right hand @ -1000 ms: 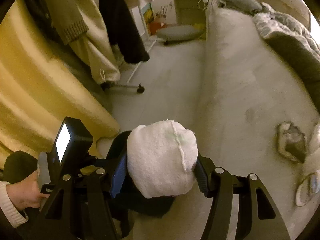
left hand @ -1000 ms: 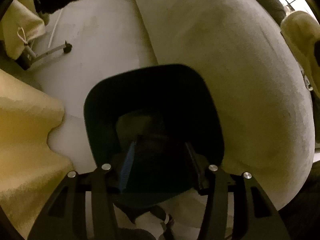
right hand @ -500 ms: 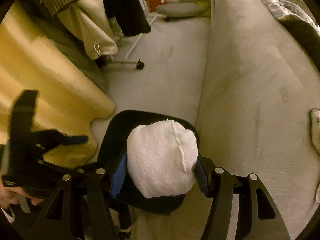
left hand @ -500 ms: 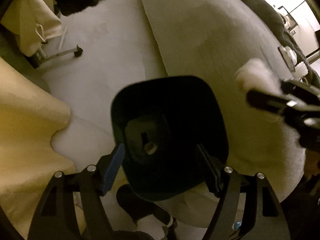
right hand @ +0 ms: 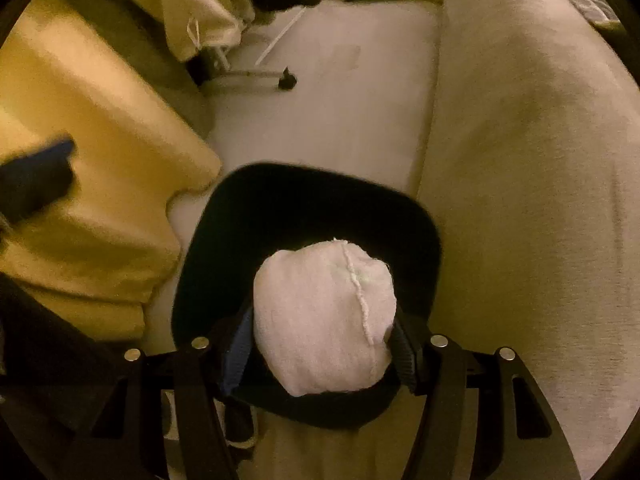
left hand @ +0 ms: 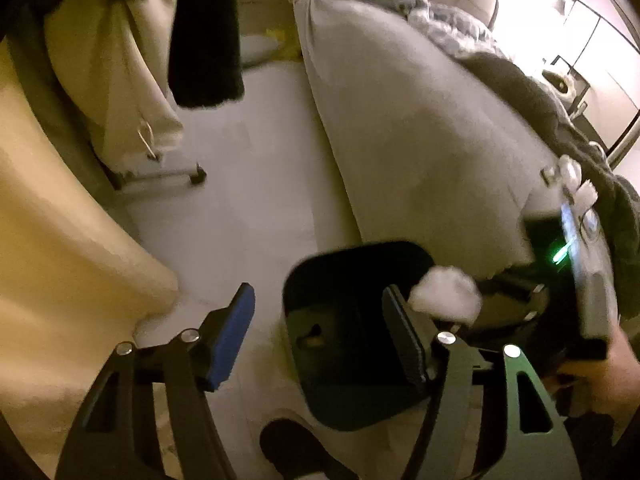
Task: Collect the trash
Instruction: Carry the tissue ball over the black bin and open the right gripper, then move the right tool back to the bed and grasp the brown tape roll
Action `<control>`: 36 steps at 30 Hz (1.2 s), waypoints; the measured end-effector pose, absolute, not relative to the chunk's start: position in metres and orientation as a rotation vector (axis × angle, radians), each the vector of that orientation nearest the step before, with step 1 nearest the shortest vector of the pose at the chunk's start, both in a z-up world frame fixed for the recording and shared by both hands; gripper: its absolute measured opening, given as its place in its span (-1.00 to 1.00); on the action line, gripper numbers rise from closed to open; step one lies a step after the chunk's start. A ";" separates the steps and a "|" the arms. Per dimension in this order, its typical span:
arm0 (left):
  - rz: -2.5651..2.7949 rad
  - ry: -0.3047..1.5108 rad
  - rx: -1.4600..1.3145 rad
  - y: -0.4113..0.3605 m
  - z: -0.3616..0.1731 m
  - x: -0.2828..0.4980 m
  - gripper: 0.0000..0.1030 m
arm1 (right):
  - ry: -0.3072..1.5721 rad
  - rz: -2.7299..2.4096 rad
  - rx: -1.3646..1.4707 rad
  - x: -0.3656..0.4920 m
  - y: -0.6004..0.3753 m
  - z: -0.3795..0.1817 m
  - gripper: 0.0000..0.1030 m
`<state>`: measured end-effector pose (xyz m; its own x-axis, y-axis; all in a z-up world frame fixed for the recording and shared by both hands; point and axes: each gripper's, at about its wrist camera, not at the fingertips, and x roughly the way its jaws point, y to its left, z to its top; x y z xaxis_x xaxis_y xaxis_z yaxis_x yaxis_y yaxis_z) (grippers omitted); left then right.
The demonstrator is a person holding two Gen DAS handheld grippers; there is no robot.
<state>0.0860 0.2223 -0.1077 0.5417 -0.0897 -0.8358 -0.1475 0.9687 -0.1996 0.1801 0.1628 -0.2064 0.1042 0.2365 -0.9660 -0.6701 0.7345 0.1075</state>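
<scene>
The right claw (right hand: 320, 344) holds one white wad (right hand: 324, 320) tight between its two pads. The wad fills the gap from pad to pad and sticks out past the tips. It hangs right over the open top of the black bin (right hand: 304, 216), near the bin's close edge. From the left wrist view, the same wad (left hand: 446, 294) shows small and fuzzy at the bin's (left hand: 344, 304) right rim, with the right claw dark behind it and a hand (left hand: 600, 376) at the picture's right edge.

The left claw (left hand: 320, 344) has nothing in it. Its jaws stand apart and have just been closing a little. One blue pad (left hand: 234, 338) is over the floor, and the other is over the bin's mouth.

There is one bin, one wad and two claws. Each claw has two pads.

The wad looks soft and bumpy, like a balled-up paper towel or cloth, round like a fat egg, with a thin raised line down its front. The bin is dark and smooth, a square shape with round corners, and open on top. The floor (right hand: 340, 92) is pale and flat. A big pale bed (right hand: 520, 160) with a soft cover stands just right of the bin. A yellow cloth (right hand: 100, 152) hangs in folds on the left. A thin metal leg with one small black wheel (right hand: 287, 79) rests on the floor farther back.
</scene>
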 end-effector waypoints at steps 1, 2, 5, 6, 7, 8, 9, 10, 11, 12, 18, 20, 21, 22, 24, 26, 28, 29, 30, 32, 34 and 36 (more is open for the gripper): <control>0.037 0.982 -0.262 0.224 -0.103 0.084 0.26 | 1.312 0.698 -0.418 0.178 0.164 -0.210 0.19; 0.039 0.968 -0.263 0.227 -0.100 0.085 0.22 | 1.318 0.698 -0.427 0.176 0.166 -0.214 0.19; 0.045 0.928 -0.255 0.230 -0.088 0.084 0.15 | 1.332 0.706 -0.446 0.172 0.170 -0.221 0.21; 0.044 0.914 -0.254 0.231 -0.085 0.084 0.15 | 1.334 0.708 -0.453 0.170 0.171 -0.223 0.23; 0.042 0.902 -0.254 0.234 -0.084 0.084 0.13 | 1.335 0.709 -0.455 0.170 0.171 -0.224 0.25; 0.039 0.888 -0.255 0.234 -0.079 0.083 0.10 | 1.337 0.712 -0.454 0.169 0.171 -0.226 0.25; 0.037 0.878 -0.256 0.235 -0.076 0.081 0.09 | 1.340 0.714 -0.452 0.168 0.170 -0.227 0.26; 0.033 0.862 -0.261 0.235 -0.071 0.081 0.06 | 1.341 0.717 -0.452 0.168 0.170 -0.229 0.27; 0.030 0.851 -0.264 0.237 -0.070 0.080 0.06 | 1.338 0.720 -0.451 0.167 0.168 -0.231 0.28; 0.028 0.839 -0.265 0.236 -0.067 0.080 0.06 | 1.336 0.725 -0.444 0.167 0.166 -0.233 0.33; 0.015 0.785 -0.257 0.228 -0.045 0.077 -0.02 | 1.310 0.780 -0.401 0.161 0.153 -0.242 0.83; 0.007 0.762 -0.247 0.225 -0.036 0.075 -0.02 | 1.275 0.790 -0.403 0.159 0.156 -0.232 0.86; 0.007 0.751 -0.241 0.224 -0.032 0.075 -0.02 | 1.255 0.795 -0.401 0.159 0.156 -0.228 0.87; 0.007 0.741 -0.236 0.223 -0.028 0.075 -0.02 | 1.231 0.804 -0.400 0.158 0.157 -0.222 0.87; 0.010 0.720 -0.231 0.221 -0.019 0.076 -0.02 | 1.183 0.825 -0.392 0.155 0.156 -0.209 0.87; 0.021 0.702 -0.223 0.220 -0.012 0.078 -0.02 | 1.157 0.827 -0.383 0.154 0.153 -0.200 0.87; 0.023 0.692 -0.222 0.216 -0.008 0.081 -0.02 | 1.125 0.830 -0.388 0.152 0.149 -0.190 0.87; 0.021 0.688 -0.222 0.214 -0.007 0.082 -0.01 | 1.101 0.831 -0.401 0.151 0.146 -0.184 0.87; 0.021 0.684 -0.218 0.212 -0.006 0.084 -0.01 | 1.081 0.827 -0.412 0.150 0.142 -0.180 0.87; 0.016 0.679 -0.211 0.204 -0.003 0.089 0.02 | 1.043 0.821 -0.413 0.151 0.131 -0.167 0.87; 0.002 0.669 -0.207 0.195 0.000 0.095 0.07 | 1.018 0.809 -0.397 0.154 0.121 -0.160 0.87; -0.002 0.664 -0.192 0.186 0.000 0.099 0.08 | 0.989 0.795 -0.378 0.157 0.108 -0.151 0.87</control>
<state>0.0986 0.1859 0.0002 0.7880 -0.0636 -0.6124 -0.0591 0.9822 -0.1782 0.1574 0.1084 -0.1508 0.3058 0.4210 -0.8539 -0.7435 0.6659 0.0621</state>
